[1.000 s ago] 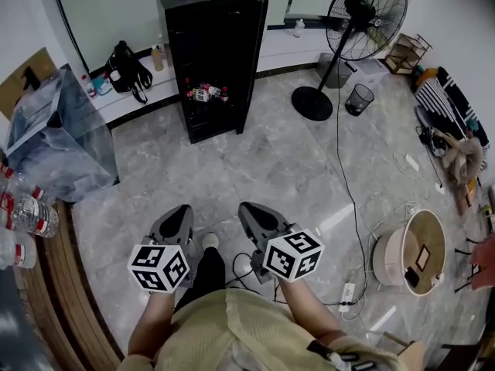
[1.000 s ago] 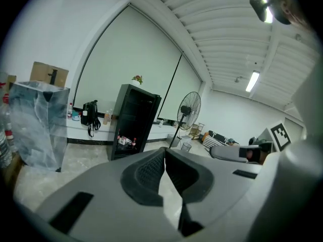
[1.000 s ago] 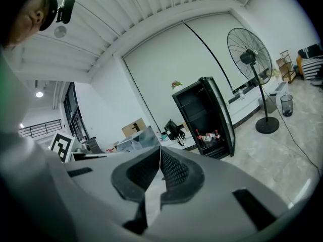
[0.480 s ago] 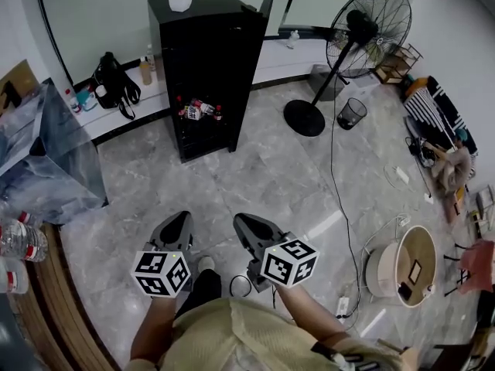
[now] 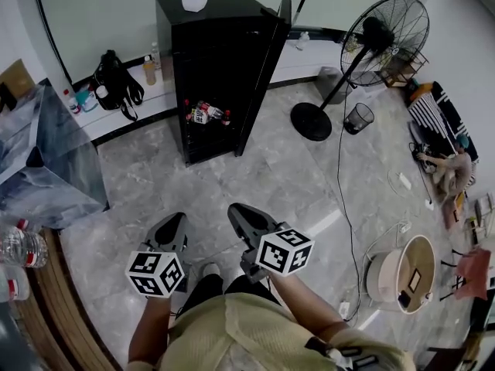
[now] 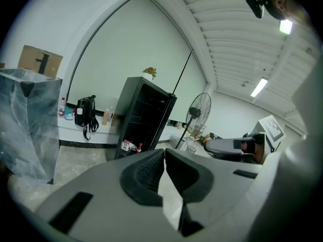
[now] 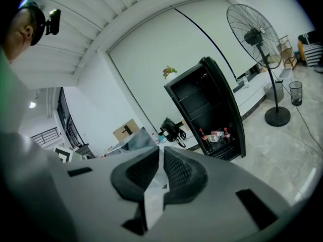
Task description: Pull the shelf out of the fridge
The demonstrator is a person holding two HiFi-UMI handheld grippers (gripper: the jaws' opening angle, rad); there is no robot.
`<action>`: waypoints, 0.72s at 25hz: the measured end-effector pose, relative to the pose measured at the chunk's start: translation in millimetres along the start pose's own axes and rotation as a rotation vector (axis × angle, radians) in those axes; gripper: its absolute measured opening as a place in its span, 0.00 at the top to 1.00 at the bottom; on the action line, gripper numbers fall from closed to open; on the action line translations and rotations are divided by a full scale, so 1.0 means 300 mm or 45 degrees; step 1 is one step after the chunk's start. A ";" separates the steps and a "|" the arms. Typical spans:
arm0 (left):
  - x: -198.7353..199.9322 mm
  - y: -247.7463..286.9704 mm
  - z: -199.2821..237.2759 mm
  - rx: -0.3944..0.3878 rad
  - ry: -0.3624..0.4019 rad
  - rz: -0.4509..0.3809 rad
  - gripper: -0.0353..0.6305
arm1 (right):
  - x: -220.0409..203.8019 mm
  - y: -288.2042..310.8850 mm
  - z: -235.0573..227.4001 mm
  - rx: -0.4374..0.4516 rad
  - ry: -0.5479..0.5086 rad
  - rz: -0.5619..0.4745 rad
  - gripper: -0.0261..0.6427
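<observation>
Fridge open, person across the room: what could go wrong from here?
The bottles on a lower shelf of the fridge could topple if that shelf is pulled. The fan cable trails over the floor nearby: a trip risk. The left gripper and right gripper are shut; they must open before gripping.

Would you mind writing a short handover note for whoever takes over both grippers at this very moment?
Left gripper: jaws shut, nothing between them.
Right gripper: jaws shut, nothing between them.
Both are held in front of the person, well short of the fridge across the tiled floor.
The fridge door is open; bottles lie on a low shelf inside.
Done: nothing on the shelf yet.
Left: walk up, grip the shelf, pull it out.
</observation>
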State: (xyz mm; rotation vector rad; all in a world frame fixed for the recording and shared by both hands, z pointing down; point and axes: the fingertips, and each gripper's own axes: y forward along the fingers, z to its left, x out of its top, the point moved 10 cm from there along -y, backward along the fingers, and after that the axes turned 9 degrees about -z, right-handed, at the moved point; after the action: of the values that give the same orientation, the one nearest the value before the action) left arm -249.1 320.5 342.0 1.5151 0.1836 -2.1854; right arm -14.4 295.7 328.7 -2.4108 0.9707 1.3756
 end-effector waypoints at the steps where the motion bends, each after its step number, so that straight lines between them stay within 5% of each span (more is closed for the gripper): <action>1: 0.004 0.018 0.014 -0.004 -0.004 0.000 0.91 | 0.007 0.021 -0.009 -0.003 0.001 -0.001 0.92; 10: 0.018 0.167 0.059 -0.027 -0.086 -0.052 0.91 | 0.055 0.113 -0.117 -0.081 0.047 -0.016 0.85; 18: -0.006 0.357 0.106 0.030 -0.299 -0.122 0.86 | 0.127 0.234 -0.267 -0.076 0.035 -0.009 0.82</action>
State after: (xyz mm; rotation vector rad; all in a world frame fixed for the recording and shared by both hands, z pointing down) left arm -227.4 215.2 372.0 1.2716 0.1561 -2.4278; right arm 10.4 187.7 351.1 -2.4801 0.9393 1.3917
